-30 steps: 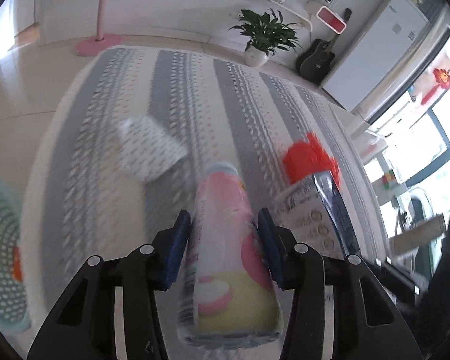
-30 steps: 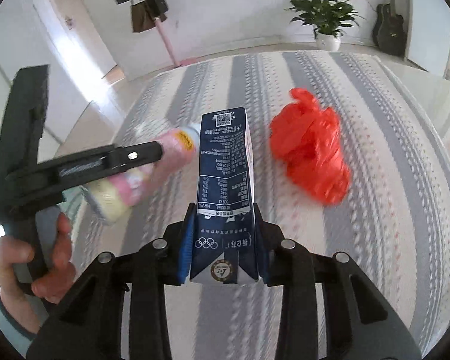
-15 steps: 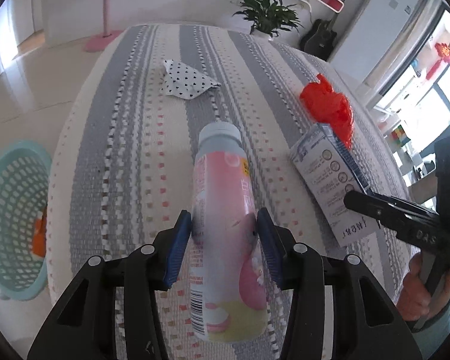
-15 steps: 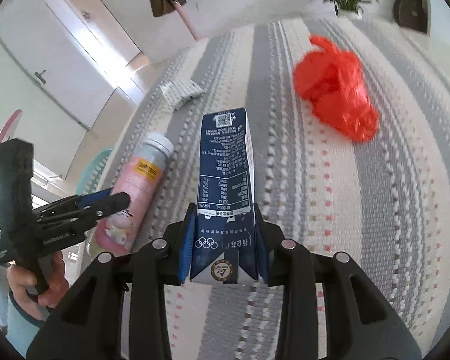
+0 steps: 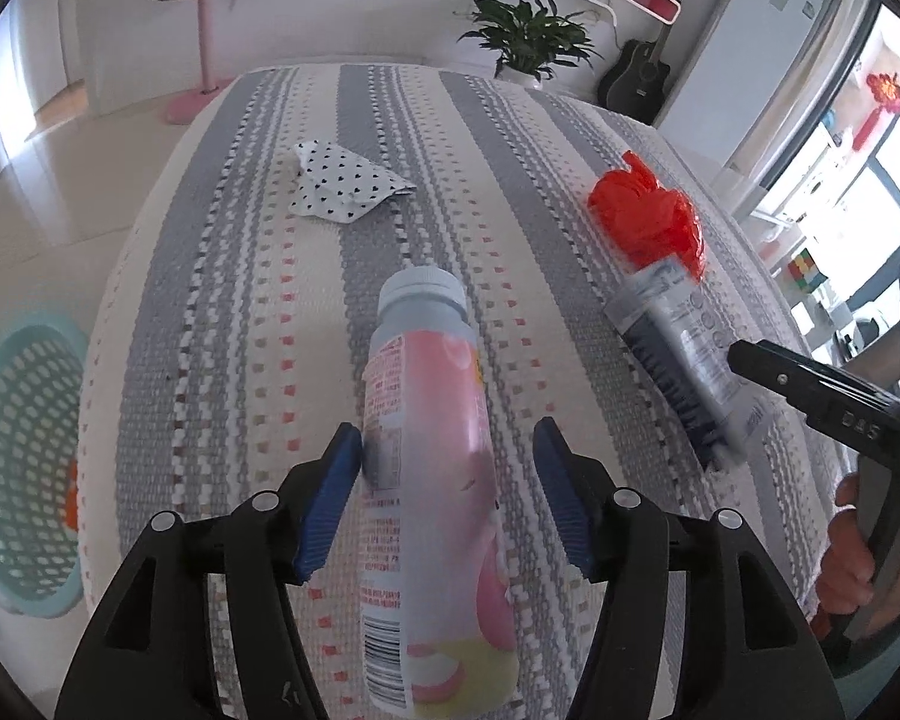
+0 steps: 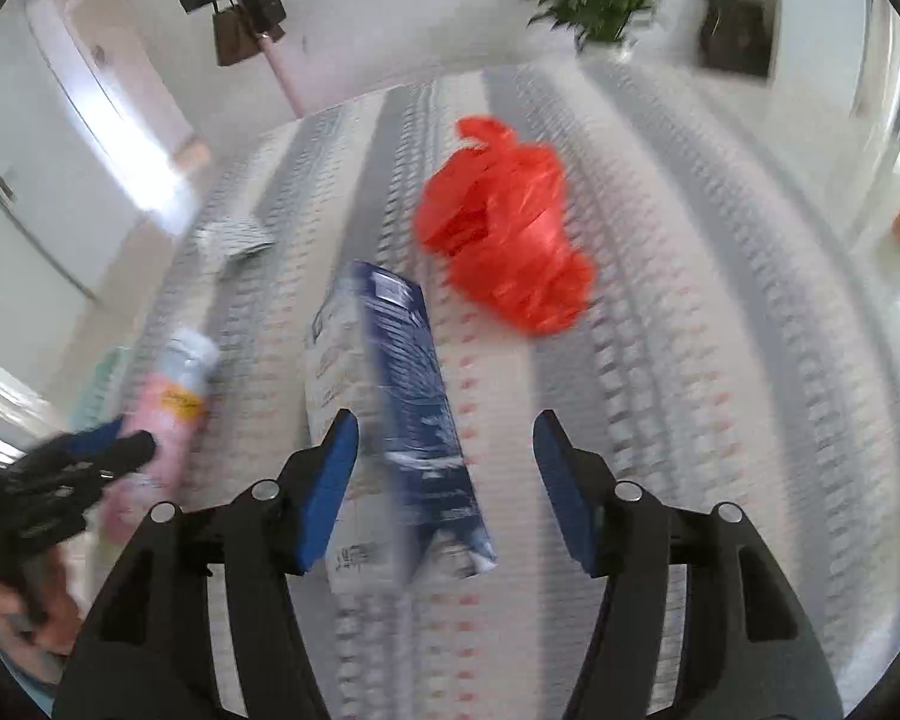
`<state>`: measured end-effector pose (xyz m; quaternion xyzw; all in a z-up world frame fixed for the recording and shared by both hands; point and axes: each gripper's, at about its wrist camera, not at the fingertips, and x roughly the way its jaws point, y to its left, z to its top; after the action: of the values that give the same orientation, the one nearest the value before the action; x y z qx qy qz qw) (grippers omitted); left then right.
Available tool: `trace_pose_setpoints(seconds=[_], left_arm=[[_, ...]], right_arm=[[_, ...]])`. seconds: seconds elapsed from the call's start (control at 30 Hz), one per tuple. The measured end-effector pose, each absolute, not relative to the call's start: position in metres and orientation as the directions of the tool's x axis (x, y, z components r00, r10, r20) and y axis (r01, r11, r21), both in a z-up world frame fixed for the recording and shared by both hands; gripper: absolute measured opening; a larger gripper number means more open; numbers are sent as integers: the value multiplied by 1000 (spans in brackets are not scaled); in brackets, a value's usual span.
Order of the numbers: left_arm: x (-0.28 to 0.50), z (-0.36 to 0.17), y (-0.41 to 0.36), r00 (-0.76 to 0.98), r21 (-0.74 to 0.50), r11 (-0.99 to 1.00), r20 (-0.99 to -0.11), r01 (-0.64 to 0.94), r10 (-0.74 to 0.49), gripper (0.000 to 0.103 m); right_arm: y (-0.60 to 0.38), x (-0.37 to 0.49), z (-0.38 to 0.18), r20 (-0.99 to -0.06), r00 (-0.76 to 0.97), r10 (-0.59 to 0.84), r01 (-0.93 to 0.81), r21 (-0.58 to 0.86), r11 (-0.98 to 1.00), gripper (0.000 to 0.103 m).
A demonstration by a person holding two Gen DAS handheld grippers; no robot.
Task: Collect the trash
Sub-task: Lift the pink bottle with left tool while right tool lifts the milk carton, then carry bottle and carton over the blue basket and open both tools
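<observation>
My left gripper (image 5: pixel 447 480) is open, with a pink drink bottle (image 5: pixel 432 498) lying loose between its fingers over the striped cloth. My right gripper (image 6: pixel 444 468) is open too, and a dark blue milk carton (image 6: pixel 402 420) lies tilted between its fingers, blurred. The carton also shows in the left wrist view (image 5: pixel 678 354), and the bottle in the right wrist view (image 6: pixel 162 414). A red plastic bag (image 6: pixel 504 228) and a polka-dot paper wrapper (image 5: pixel 345 186) lie farther away on the cloth. A teal mesh basket (image 5: pixel 18 456) stands on the floor at the left.
The striped cloth (image 5: pixel 240 300) covers a raised surface whose left edge drops to the floor. A pink stand (image 5: pixel 201 60), a potted plant (image 5: pixel 528 36), a guitar (image 5: pixel 636 81) and a white cabinet (image 5: pixel 750 30) stand beyond the far edge.
Both grippers have opened. The bottle and the carton, held tight half a second ago, now sit loose between the fingers; the carton has tipped over to one side.
</observation>
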<state>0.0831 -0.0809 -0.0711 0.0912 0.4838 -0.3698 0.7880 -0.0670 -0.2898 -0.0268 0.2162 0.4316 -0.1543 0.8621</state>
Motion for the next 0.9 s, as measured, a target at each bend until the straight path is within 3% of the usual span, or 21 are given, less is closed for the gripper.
trace_pose_setpoints(seconds=[0.13,0.2,0.27,0.37,0.43,0.53,0.6,0.67,0.9], left_arm=[[83,-74,-83,254,-212,711,-835,670,-488,57],[82,-77,-86,262,-194,715,-841,671,-473,60],[83,-81,-89,268,-176,722,-849,670,-456,60],[84,-89,-94,270,-159,730,-860,665,-433,56],[84,-92,-96,274,-144,734,-867,664,-417,46],[86,-91,-92,261,-173,734,-861,657,-437,46],[85,-89,-89,273,-171,733,-854,658,-444,46],[84,-86,-86,284,-171,734,-846,657,-451,46],[86,-56,-55,345,-211,744,-784,634,-517,46]], right_arm=[[-280,-67,-22,-794,602,-81,409,220,885,59],[-277,-57,-25,-800,589,-120,414,170,894,67],[-273,-50,-32,-811,566,-149,416,125,900,68],[-272,-40,-44,-831,531,-164,425,93,900,68],[-272,-37,-49,-836,521,-172,427,80,901,68],[-271,-33,-54,-838,512,-186,427,61,902,67],[-271,-32,-56,-841,507,-190,429,54,902,67],[-271,-31,-58,-844,499,-196,432,46,901,54],[-264,-33,-42,-798,593,-107,380,160,911,52]])
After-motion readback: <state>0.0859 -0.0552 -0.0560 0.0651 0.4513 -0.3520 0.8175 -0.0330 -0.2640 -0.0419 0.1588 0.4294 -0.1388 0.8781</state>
